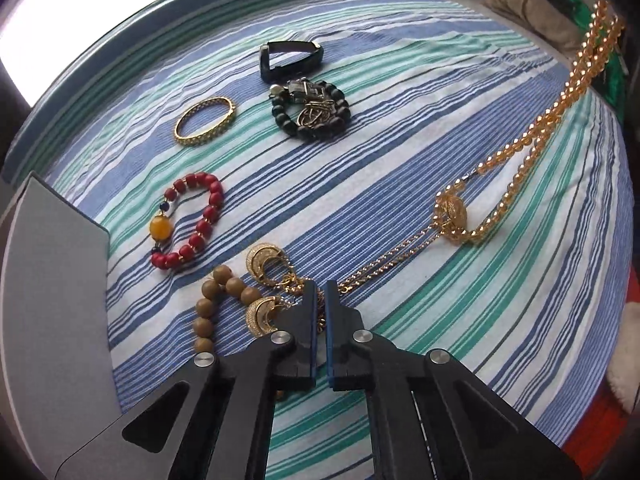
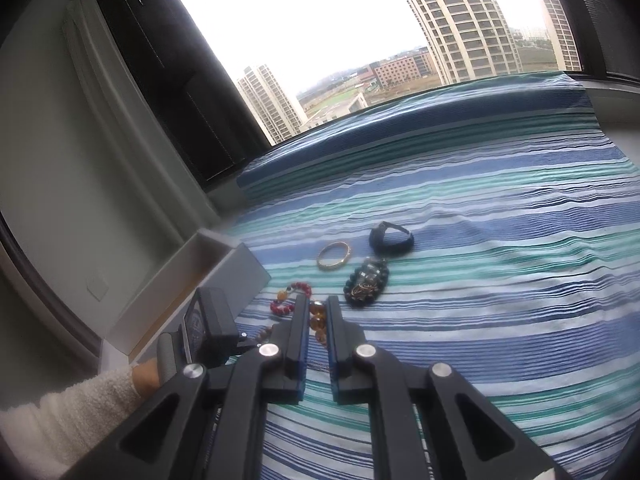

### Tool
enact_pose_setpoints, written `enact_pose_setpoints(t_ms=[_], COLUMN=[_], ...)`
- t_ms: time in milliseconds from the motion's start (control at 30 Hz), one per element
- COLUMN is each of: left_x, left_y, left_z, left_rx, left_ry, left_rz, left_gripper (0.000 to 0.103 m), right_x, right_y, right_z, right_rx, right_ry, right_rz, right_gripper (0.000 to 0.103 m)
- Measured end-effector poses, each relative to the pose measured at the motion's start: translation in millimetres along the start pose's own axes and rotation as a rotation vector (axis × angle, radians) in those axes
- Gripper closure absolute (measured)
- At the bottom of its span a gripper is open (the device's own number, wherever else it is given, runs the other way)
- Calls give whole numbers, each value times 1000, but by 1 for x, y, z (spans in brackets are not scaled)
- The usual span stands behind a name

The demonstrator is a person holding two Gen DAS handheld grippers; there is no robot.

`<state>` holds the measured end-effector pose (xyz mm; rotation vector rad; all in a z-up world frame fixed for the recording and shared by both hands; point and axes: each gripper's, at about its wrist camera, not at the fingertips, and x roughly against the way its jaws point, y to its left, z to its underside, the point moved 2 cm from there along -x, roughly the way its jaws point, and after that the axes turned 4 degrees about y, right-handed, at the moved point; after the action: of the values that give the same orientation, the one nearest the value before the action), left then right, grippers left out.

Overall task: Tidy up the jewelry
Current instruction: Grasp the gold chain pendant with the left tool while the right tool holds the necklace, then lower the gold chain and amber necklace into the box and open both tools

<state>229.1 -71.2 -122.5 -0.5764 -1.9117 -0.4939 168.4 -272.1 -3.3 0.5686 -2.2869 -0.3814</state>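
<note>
Amber bead necklace (image 1: 516, 184): limp, light, slippery, tangle-prone; lies on the striped bedspread (image 1: 400, 360), long axis from near-left gold chain end (image 1: 380, 268) up to far right; grip both ends; left hand-held gripper (image 1: 320, 292) pinched shut on chain end; right hand-held gripper (image 2: 318, 320) clamped on amber beads; red bracelet (image 1: 192, 220), gold bangle (image 1: 205, 121) nearby.

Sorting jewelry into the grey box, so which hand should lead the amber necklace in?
Left, probably: the left gripper is shut on the gold chain of the necklace right beside the box, while the right gripper holds the bead end farther from it.
</note>
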Motion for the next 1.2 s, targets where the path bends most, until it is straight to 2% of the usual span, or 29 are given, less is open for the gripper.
enact_pose_setpoints(t_ms=[100, 333, 467, 533, 633, 667, 700, 767, 867, 933, 1000, 1067, 1133, 1167, 1200], left_x=[20, 102, 146, 154, 142, 131, 119, 95, 60, 40, 23, 9, 1, 1, 3], left_y=[8, 35, 39, 34, 16, 7, -1, -17, -40, -49, -49, -46, -44, -43, -42], left_z=[-5, -10, -11, -11, -4, 0, 4, 12, 13, 8, 4, 0, 1, 0, 1], left_rx=[50, 228, 262, 243, 179, 153, 134, 104, 52, 19, 27, 54, 72, 67, 69], left_ry=[-59, -253, -342, -341, -280, -248, -219, -169, -110, -98, -85, -66, -52, -65, -69], left_rz=[20, 118, 148, 141, 116, 97, 95, 122, 106, 61, 22, 38, 65, 43, 54], left_gripper=[103, 103, 103, 103, 98, 87, 67, 51, 49, 41, 32, 32, 54, 73, 83], right_x=[-2, -9, -11, -12, -12, -11, -10, -9, -7, -6, -3, -1, 0, 0, 0], right_y=[-2, -3, 1, 4, 7, 8, 9, 11, 11, 12, 12, 12, 11, 10, 9], right_z=[1, 4, 2, 2, 2, 2, 3, 4, 7, 8, 8, 9, 10, 10, 11], right_rx=[-6, -19, -15, -11, -6, -5, -3, 0, 3, 4, 2, 5, 5, 3, 0], right_ry=[6, 21, 22, 22, 23, 23, 24, 26, 34, 36, 35, 32, 33, 34, 35], right_rz=[0, 3, -1, 0, 0, 0, 0, 2, 6, 9, 11, 13, 17, 17, 18], right_gripper=[95, 95, 95, 95, 95, 95, 95, 95, 95, 95, 95, 95, 95, 95, 95])
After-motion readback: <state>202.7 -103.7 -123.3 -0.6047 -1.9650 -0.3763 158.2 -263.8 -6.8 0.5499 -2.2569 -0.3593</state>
